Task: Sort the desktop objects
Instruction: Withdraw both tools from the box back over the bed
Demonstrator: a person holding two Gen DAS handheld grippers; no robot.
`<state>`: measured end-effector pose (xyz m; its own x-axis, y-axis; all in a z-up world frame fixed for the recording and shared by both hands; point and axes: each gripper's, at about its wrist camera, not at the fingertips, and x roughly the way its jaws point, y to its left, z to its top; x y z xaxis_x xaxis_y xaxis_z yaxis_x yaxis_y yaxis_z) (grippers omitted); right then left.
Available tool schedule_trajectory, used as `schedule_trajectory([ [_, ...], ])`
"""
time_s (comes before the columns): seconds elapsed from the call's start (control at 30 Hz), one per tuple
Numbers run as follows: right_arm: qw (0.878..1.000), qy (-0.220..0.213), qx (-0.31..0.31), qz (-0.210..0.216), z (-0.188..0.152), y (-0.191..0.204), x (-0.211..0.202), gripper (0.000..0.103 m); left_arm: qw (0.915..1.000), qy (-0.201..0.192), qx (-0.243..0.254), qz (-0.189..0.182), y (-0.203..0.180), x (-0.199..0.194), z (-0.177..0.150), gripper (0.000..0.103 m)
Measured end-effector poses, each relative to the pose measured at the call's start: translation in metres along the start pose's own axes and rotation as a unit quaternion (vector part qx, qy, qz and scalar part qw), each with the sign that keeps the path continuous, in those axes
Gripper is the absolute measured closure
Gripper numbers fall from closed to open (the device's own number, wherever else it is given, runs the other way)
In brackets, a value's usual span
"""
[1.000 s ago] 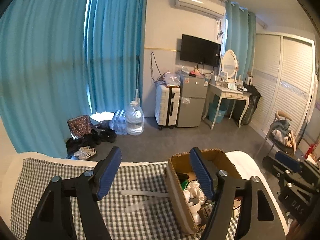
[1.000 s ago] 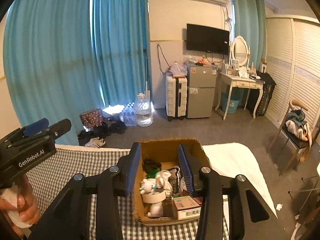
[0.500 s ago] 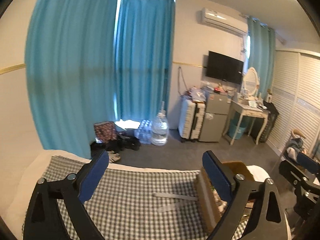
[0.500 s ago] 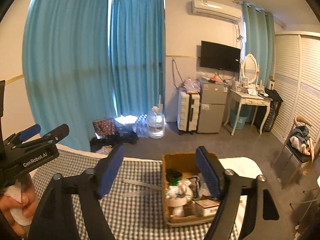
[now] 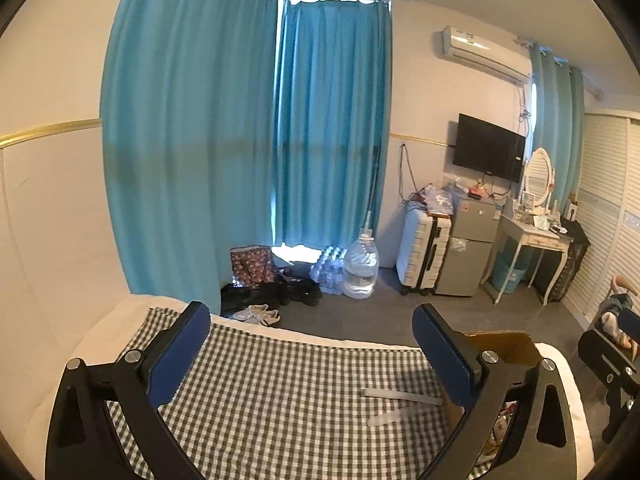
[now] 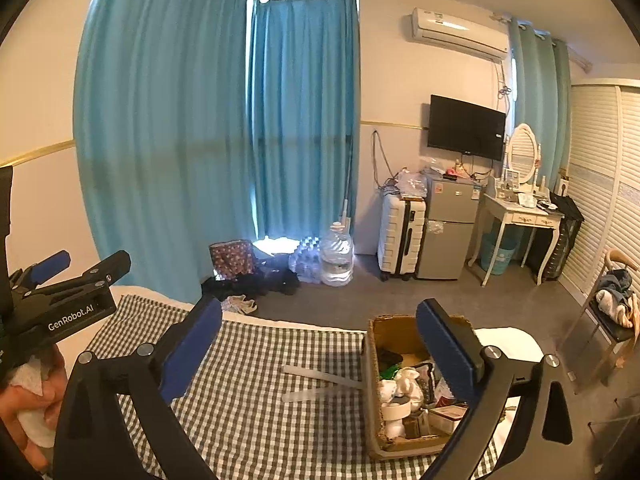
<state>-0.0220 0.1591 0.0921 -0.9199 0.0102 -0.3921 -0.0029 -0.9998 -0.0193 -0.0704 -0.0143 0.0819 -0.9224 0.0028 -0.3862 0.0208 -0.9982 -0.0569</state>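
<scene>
Sorting looks nearly done: the cardboard box [image 6: 404, 384] at the checked cloth's [image 6: 256, 392] right edge holds the small items. Left claw [image 5: 312, 354] and right claw [image 6: 320, 346], just opened, stand spread and empty.

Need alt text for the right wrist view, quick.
The open right gripper hovers empty above a checked cloth, its jaws having just been opening. A cardboard box of small items sits on the cloth at right; the left gripper, in a hand, shows at left.
</scene>
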Motion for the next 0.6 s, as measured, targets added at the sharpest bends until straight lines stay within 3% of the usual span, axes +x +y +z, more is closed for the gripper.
schedule_trajectory([
  [0.27, 1.000, 0.025, 0.000, 0.020, -0.014, -0.001, 0.032, 0.003, 0.9996, 0.024, 0.000, 0.014, 0.004, 0.024, -0.015, 0.000],
  [0.6, 0.996, 0.080, 0.008, 0.036, -0.046, -0.023, 0.102, 0.003, 0.9962, 0.080, 0.035, 0.005, -0.023, 0.092, -0.055, 0.000],
])
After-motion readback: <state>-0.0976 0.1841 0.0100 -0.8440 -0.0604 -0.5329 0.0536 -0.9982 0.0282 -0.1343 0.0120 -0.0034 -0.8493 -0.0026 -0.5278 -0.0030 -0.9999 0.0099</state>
